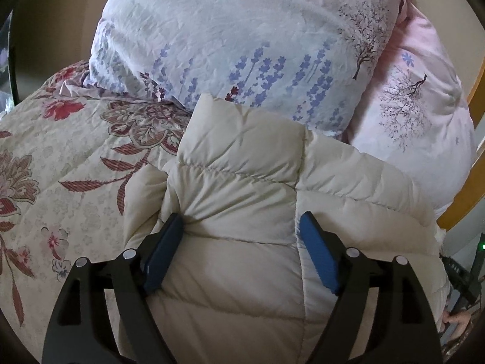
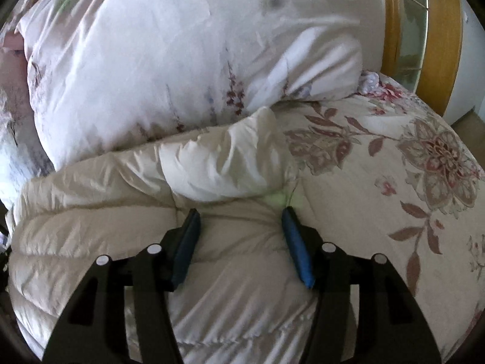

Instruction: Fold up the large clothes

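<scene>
A cream puffer jacket [image 1: 242,188] of quilted, slightly glossy synthetic cloth lies on a matt, floral-printed cotton-like bedspread [image 1: 60,151]. Behind it, a crinkled, soft printed duvet [image 1: 236,30] bulges. The fingers [image 2: 295,242] carry smooth blue pads on matt black plastic; the cupboard frame [image 2: 442,30] is polished wood.

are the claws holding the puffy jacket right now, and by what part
Neither holds it. The left claw and right claw are open, pads pressed onto the cream puffer jacket.

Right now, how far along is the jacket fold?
Done: the cream puffer jacket lies bunched on the floral bedspread, one part doubled over. In hand: left gripper and right gripper straddle it, open. Left: squaring a final fold.
</scene>
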A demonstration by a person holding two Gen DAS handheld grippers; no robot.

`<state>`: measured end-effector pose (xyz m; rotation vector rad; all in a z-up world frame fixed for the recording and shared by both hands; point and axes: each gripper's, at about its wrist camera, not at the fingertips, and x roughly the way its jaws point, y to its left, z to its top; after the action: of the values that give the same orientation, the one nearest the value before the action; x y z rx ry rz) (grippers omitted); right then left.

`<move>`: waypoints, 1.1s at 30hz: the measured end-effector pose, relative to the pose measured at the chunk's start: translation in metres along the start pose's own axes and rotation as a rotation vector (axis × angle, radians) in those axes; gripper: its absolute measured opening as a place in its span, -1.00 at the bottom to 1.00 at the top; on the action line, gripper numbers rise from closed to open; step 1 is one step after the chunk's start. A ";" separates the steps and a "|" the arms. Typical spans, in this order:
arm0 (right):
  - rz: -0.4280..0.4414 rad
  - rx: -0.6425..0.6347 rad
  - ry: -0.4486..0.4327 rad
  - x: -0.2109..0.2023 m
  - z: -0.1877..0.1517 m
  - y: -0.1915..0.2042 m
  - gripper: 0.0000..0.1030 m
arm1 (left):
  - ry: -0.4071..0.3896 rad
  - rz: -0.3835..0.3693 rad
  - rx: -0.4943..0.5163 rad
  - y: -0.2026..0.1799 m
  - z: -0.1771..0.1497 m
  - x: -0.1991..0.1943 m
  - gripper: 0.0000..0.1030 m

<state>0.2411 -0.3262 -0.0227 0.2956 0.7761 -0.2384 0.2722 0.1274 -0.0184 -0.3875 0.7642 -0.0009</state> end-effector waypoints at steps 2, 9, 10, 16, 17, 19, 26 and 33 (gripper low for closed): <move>0.013 0.017 0.017 -0.002 -0.001 -0.004 0.10 | 0.007 0.006 0.003 -0.001 0.000 -0.001 0.58; 0.177 0.166 -0.007 -0.063 -0.017 -0.041 0.44 | 0.016 -0.141 -0.105 0.029 -0.010 -0.050 0.59; 0.203 0.185 -0.008 -0.074 -0.021 -0.050 0.46 | 0.017 -0.152 -0.122 0.036 -0.011 -0.059 0.59; 0.344 0.329 0.046 -0.113 -0.053 -0.100 0.54 | 0.028 -0.169 -0.159 0.068 -0.036 -0.104 0.59; 0.360 0.349 0.062 -0.118 -0.061 -0.105 0.55 | 0.037 -0.175 -0.167 0.073 -0.044 -0.112 0.59; 0.385 0.371 0.094 -0.125 -0.077 -0.108 0.59 | 0.050 -0.181 -0.176 0.077 -0.054 -0.123 0.59; 0.450 0.446 0.250 -0.110 -0.118 -0.105 0.60 | 0.113 -0.220 -0.222 0.077 -0.092 -0.136 0.59; 0.490 0.519 0.259 -0.093 -0.128 -0.091 0.60 | 0.150 -0.291 -0.275 0.054 -0.113 -0.128 0.59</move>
<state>0.0646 -0.3573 -0.0585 1.0074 0.8634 0.0702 0.0958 0.1571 -0.0251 -0.7650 0.8527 -0.2012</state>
